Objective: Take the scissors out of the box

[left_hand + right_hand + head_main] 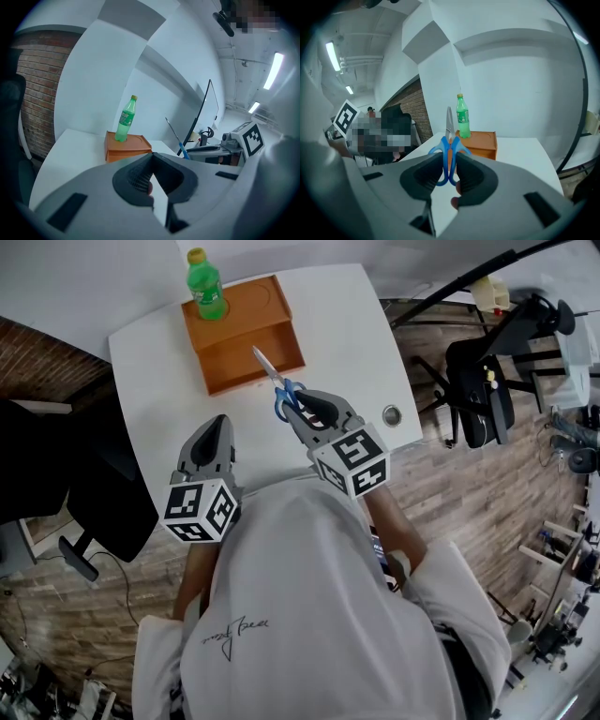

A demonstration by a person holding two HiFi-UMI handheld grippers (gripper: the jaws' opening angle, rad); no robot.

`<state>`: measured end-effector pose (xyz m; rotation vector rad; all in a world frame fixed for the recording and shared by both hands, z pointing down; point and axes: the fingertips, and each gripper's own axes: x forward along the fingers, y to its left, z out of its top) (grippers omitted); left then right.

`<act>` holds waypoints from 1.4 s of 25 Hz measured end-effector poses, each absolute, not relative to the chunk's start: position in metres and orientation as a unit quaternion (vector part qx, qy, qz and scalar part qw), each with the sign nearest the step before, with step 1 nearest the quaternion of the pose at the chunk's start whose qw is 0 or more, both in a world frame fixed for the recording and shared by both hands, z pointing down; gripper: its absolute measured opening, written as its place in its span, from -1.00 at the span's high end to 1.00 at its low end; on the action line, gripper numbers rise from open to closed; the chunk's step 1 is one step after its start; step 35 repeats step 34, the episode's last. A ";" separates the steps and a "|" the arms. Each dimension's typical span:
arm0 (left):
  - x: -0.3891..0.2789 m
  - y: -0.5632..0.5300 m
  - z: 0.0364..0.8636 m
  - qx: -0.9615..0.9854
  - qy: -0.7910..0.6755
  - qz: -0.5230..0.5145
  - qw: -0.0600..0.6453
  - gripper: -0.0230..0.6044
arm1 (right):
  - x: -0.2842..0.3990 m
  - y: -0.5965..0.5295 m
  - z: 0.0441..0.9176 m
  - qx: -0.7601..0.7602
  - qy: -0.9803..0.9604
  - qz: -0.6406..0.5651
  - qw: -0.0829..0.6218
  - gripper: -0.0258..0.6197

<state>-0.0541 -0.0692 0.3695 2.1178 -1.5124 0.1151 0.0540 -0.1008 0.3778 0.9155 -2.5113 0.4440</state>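
The main step looks nearly done. The right gripper (302,407) has its fingers clamped on the blue handles of the scissors (279,385), and the scissors hang in the air. Their blades point up and away from the person, toward the orange box (230,367). From the head view the blade tip lies over the near right part of the box. But in the left gripper view the scissors (174,133) stand clearly higher than the box (126,151) and to its side, so I judge that they are already out of it. What is left, I think, is to carry them away from the box and put them down on a free part of the table (347,334).

The left gripper (219,427) waits above the near edge of the table, fingers together with nothing between them.

The box sits in the far left part of the white table. A green bottle (205,287) stands upright at its far left corner. A small round metal cap (392,414) is set into the table near the right edge.

Around the table there is a wooden floor (487,493), a brick wall (37,93) on the left, a black office chair (478,390) on the right, and long ceiling lamps (273,70).
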 end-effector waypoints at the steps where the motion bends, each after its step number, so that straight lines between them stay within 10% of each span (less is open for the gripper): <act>1: -0.055 -0.069 0.369 0.784 -0.560 0.043 0.264 0.90 | 0.054 -0.101 0.377 0.331 -0.905 0.159 0.214 0.62; 35: -0.049 -0.071 0.364 0.792 -0.554 0.048 0.251 0.90 | 0.067 -0.102 0.358 0.319 -0.913 0.163 0.195 0.62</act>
